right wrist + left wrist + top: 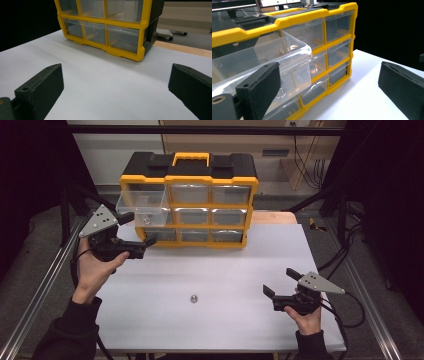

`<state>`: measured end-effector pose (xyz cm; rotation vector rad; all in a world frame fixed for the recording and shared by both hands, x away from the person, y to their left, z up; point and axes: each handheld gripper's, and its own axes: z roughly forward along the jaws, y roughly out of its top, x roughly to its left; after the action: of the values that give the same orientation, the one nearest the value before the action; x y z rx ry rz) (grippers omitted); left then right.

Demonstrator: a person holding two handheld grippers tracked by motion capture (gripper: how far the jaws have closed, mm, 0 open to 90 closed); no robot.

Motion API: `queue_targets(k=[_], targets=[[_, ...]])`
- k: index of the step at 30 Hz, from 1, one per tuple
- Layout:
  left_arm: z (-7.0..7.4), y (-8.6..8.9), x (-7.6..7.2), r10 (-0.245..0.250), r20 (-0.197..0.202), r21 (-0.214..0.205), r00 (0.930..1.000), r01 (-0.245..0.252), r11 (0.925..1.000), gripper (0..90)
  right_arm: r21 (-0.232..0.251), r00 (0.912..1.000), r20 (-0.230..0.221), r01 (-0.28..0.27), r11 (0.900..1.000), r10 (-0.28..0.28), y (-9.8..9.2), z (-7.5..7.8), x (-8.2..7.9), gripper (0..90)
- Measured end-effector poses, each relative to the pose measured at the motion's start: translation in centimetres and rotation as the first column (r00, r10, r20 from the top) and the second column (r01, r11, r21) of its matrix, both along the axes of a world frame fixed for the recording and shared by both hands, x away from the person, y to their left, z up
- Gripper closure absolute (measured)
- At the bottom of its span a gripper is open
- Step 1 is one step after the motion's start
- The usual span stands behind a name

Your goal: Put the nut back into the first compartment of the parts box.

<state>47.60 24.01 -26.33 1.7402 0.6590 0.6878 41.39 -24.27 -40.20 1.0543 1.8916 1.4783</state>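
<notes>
My left tongs [136, 229] have the pulled-out drawer [142, 202] just ahead, blocking them; open table [225, 280] lies before my right tongs [281, 281], one small nut [193, 298] aside.

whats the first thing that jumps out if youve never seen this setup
The yellow and black drawer cabinet at the far edge of the white table, with its top-left clear drawer pulled out. The open left gripper sits just in front of that drawer. A small metal nut lies alone mid-table.

Clear plastic drawer [142, 202] pulled out from top-left slot of yellow-black organizer [190, 200], open, level.
</notes>
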Motion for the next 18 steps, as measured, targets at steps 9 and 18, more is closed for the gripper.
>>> queue_targets(k=[9, 18], targets=[[-1.9, -0.2, -1.1, -0.024, -0.019, -0.009, 0.9995, 0.024, 0.9997, 3.9, 0.001, 1.0000, 0.000, 0.000, 1.0000, 0.000, 0.0, 0.0, 0.0, 0.5], [-3.9, -0.7, -1.8, -0.044, -0.040, -0.015, 0.9982, 0.044, 0.9989, 4.0, 0.002, 1.0000, 0.001, -0.003, 1.0000, 0.003, 0.0, 0.0, 0.0, 0.5]])
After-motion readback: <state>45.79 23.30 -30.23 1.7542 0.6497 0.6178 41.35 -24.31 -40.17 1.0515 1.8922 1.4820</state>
